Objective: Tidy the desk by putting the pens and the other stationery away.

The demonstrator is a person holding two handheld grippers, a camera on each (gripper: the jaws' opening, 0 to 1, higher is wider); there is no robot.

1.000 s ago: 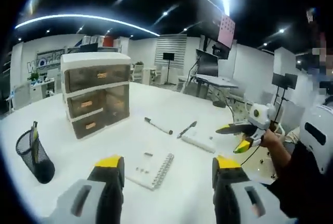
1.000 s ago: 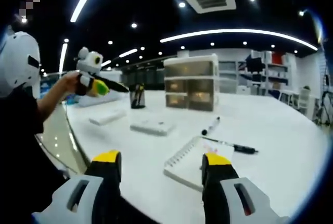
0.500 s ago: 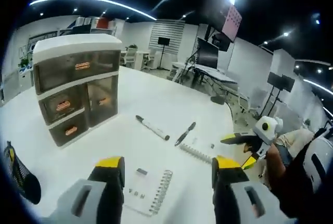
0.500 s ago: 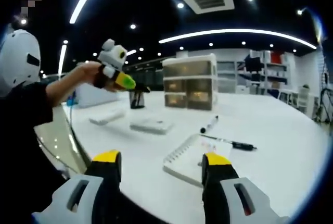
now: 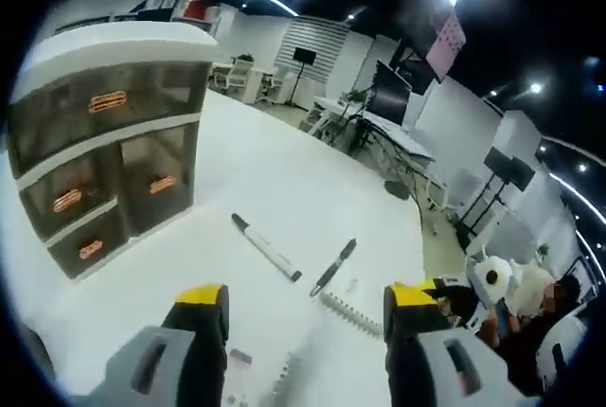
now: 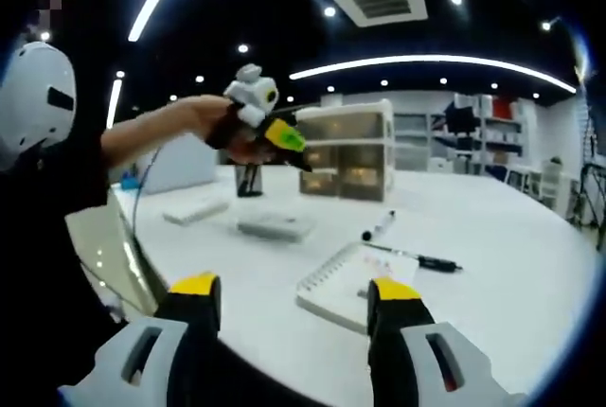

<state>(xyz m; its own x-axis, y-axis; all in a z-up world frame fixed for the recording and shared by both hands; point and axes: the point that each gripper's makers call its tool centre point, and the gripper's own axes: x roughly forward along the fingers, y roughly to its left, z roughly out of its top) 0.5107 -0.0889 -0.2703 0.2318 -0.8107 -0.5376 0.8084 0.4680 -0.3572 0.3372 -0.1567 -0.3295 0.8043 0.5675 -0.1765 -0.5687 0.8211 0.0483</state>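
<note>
In the left gripper view, the left claw [image 5: 305, 308] rises from the bottom edge with its two yellow-tipped jaws apart and nothing between them, above the white desk [image 5: 275, 180]. Just past the jaws, at lower centre, lies the spiral-bound white notebook [image 5: 348, 312], and beyond it a black pen [image 5: 333, 267] and a white marker with a black cap [image 5: 266, 247], near each other but apart. At the left of the frame stands a white-topped drawer unit with smoky translucent drawers [image 5: 95, 142]. At lower right the right claw [image 5: 445, 291] comes in, held in a hand.

In the right gripper view, the right claw [image 6: 294, 303] also stands open and empty at the bottom of the frame. The notebook [image 6: 352, 286] lies just beyond its jaws, the pen [image 6: 417, 258] and marker [image 6: 381, 226] to the right of centre. At upper left a hand holds the left claw [image 6: 284, 137] raised in front of the drawer unit [image 6: 348, 150]; a black mesh pen cup [image 6: 250, 180] stands on the desk below it.
</note>
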